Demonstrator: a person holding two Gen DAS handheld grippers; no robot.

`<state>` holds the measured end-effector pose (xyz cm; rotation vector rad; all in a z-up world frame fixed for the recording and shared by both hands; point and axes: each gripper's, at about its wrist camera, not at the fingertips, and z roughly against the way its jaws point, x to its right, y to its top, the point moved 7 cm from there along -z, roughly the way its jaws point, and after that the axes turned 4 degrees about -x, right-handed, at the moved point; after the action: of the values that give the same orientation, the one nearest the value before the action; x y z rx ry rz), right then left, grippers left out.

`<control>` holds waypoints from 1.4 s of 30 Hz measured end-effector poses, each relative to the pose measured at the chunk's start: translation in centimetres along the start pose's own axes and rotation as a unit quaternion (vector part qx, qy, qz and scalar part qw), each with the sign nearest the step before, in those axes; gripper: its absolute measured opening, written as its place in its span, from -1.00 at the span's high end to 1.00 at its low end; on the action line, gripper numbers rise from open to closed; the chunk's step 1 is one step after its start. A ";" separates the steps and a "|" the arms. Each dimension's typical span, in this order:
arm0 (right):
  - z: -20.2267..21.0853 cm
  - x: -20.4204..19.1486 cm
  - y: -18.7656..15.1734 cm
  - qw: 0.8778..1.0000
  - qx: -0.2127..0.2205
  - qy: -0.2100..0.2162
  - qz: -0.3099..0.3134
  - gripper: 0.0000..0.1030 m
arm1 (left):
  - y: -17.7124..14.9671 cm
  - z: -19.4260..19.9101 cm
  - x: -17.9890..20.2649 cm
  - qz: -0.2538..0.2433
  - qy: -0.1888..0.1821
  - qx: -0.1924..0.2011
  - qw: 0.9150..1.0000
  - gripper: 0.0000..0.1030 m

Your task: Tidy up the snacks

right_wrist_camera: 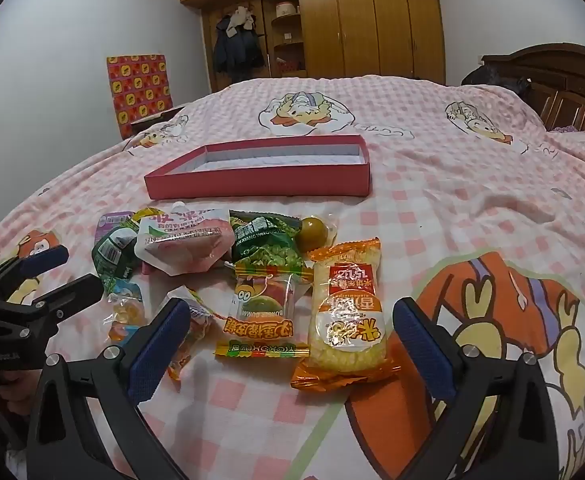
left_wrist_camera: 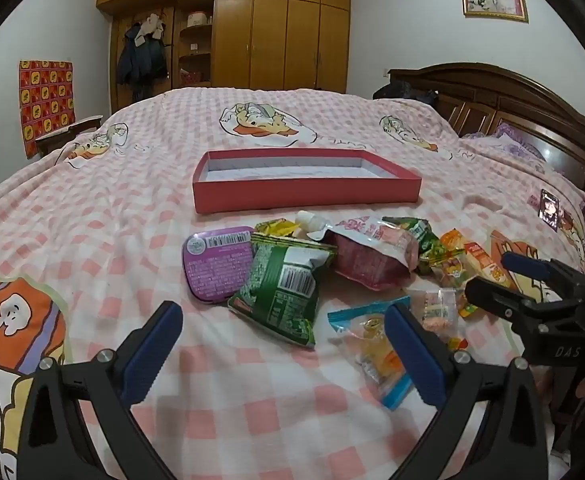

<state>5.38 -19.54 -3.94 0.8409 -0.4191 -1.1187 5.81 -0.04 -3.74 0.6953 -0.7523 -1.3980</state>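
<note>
A shallow red box (left_wrist_camera: 306, 194) (right_wrist_camera: 260, 182) lies empty on the bed, beyond a heap of snacks. In the left wrist view the heap holds a purple tin (left_wrist_camera: 216, 264), a green packet (left_wrist_camera: 282, 288), a pink pouch (left_wrist_camera: 372, 258) and a blue-edged candy bag (left_wrist_camera: 372, 350). My left gripper (left_wrist_camera: 284, 354) stands open just in front of the green packet, nothing between its fingers. In the right wrist view my right gripper (right_wrist_camera: 292, 344) stands open, with an orange rice-cake pack (right_wrist_camera: 348, 316) and a burger gummy pack (right_wrist_camera: 264, 316) lying between its fingers, untouched.
The pink checked bedspread (left_wrist_camera: 92, 216) covers the whole bed. A dark wooden headboard (left_wrist_camera: 512, 108) rises at the right. A wooden wardrobe (left_wrist_camera: 272, 24) stands against the far wall. A small dark card (left_wrist_camera: 549, 208) lies near the headboard.
</note>
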 end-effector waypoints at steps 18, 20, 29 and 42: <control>-0.1 -0.4 -0.1 1.000 0.000 -0.002 0.008 -1.00 | -0.2 -0.3 0.5 -0.015 0.002 -0.006 1.000 -1.00; -0.2 -0.5 -0.1 1.000 -0.001 -0.001 0.010 -1.00 | -0.2 -0.3 0.5 -0.015 0.002 -0.007 1.000 -1.00; -0.6 -1.1 -0.4 1.000 -0.005 0.003 0.022 -1.00 | -0.2 -0.4 0.3 -0.013 -0.001 -0.010 1.000 -1.00; -0.5 -1.0 -0.4 1.000 -0.006 0.004 0.019 -1.00 | -0.2 -0.5 0.2 -0.012 -0.001 -0.012 1.000 -1.00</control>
<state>5.08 -18.53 -4.40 0.8238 -0.4199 -1.0816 6.07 -0.29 -4.22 0.6860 -0.7305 -1.4277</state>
